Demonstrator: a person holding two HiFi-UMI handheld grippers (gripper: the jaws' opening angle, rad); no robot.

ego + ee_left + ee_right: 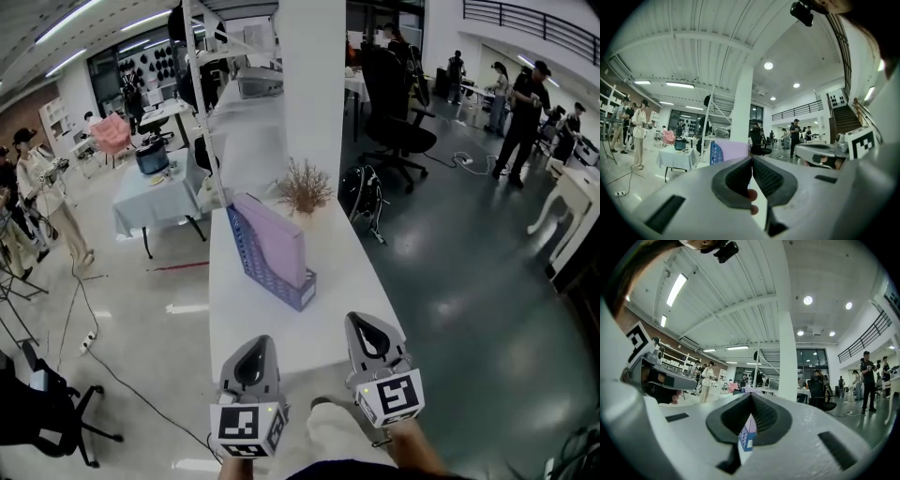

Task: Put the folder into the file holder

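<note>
A lilac folder (pixel 277 240) stands upright inside the blue mesh file holder (pixel 251 264) in the middle of the long white table (pixel 281 328). Both grippers hover at the table's near end, well short of the holder. The left gripper (pixel 253 343) has its jaws pressed together with nothing between them. The right gripper (pixel 362 321) is shut and empty too. In the left gripper view the left gripper (pixel 752 160) points toward the file holder (pixel 716 153) and folder (pixel 734 149). In the right gripper view the file holder (pixel 746 441) shows through the gap under the right gripper (pixel 751 397).
A dried plant (pixel 305 187) stands behind the holder, in front of a white pillar (pixel 311 84). A black office chair (pixel 398 131) is to the right on the dark floor. A cloth-covered table (pixel 155 199) stands at the left. Several people stand around the room's edges.
</note>
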